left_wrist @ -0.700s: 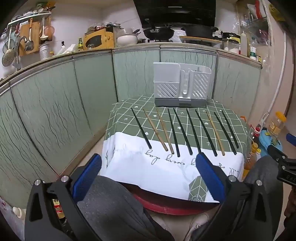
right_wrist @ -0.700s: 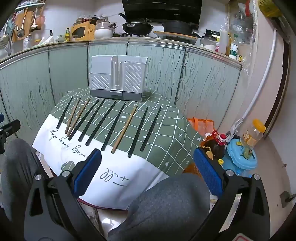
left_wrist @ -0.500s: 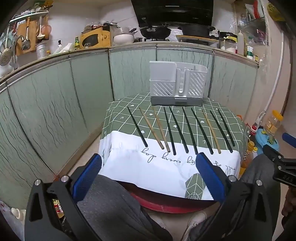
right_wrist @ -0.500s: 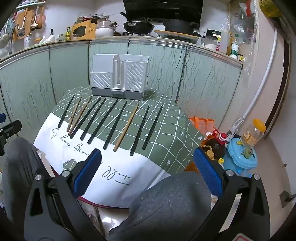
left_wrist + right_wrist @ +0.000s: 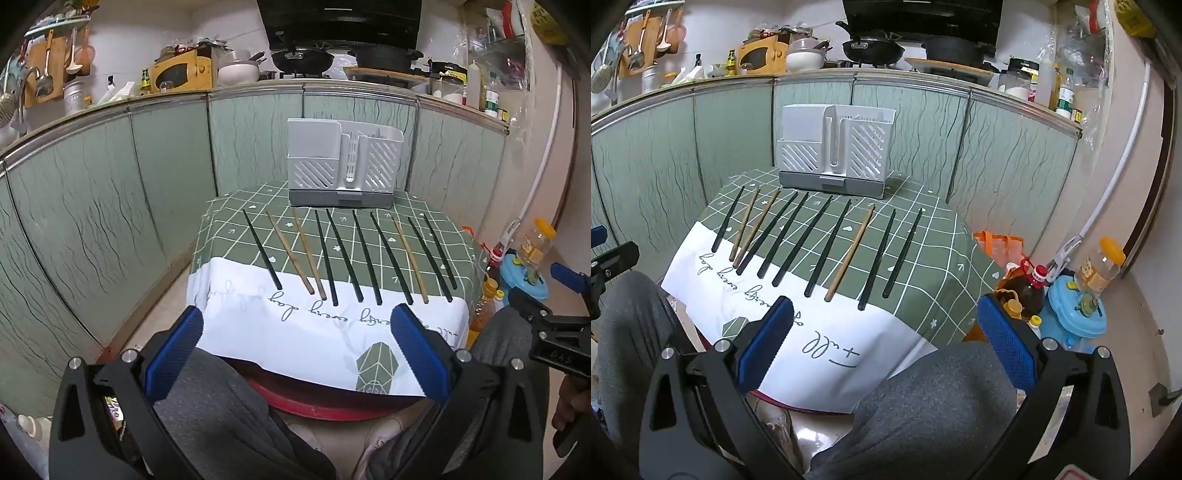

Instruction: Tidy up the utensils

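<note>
Several chopsticks lie side by side in a row on the green checked tablecloth [image 5: 236, 229], most of them black [image 5: 345, 254] and a few wooden [image 5: 290, 253]. Behind them stands a white slotted utensil holder [image 5: 343, 168] on a grey base, seen also in the right wrist view as the holder [image 5: 836, 147] behind black chopsticks [image 5: 801, 236] and a wooden one [image 5: 851, 253]. My left gripper [image 5: 295, 350] hangs open in front of the table's near edge, nothing between its blue pads. My right gripper [image 5: 882, 343] is open too, over the front right corner.
A person's grey-clad knees [image 5: 934, 406] sit below both grippers. Oil bottles [image 5: 1028, 291], a blue container [image 5: 1075, 314] and a jar [image 5: 1102, 269] stand on the floor right of the table. Green cabinet panels [image 5: 110, 206] wrap behind, with a cluttered counter [image 5: 229, 74] above.
Both views have shifted a little: the table and holder sit slightly lower and farther in the frames than before. Both grippers stay open and the chopsticks lie as they were.
</note>
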### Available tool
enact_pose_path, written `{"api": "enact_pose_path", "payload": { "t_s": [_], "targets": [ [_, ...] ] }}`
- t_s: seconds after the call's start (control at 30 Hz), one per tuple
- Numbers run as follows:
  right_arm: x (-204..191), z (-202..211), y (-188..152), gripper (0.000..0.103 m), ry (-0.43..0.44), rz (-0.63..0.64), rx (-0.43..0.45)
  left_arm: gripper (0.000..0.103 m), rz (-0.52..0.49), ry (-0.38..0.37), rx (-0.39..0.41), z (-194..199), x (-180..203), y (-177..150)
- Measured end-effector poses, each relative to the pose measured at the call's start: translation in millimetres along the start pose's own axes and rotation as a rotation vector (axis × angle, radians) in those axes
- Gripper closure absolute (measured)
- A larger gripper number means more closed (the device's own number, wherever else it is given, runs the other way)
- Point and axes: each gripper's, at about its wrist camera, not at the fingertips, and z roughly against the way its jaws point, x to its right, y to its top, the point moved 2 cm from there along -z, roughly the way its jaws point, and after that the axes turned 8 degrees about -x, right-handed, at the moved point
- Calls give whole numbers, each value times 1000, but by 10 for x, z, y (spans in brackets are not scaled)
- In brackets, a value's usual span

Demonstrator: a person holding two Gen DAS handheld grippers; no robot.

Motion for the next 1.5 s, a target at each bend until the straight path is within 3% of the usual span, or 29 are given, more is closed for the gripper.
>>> {"api": "enact_pose_path", "payload": {
  "t_s": [0.23, 0.8, 1.5],
  "targets": [
    [-2, 9, 13, 8, 1, -1, 2, 4, 23, -28, 1, 9, -30, -1],
    [0, 15, 10, 8, 11, -3, 11, 4, 2, 52, 44, 83, -23, 33],
    [137, -110, -1, 8, 87, 14, 0, 4, 2, 104, 25, -15, 137, 101]
  ]
}}
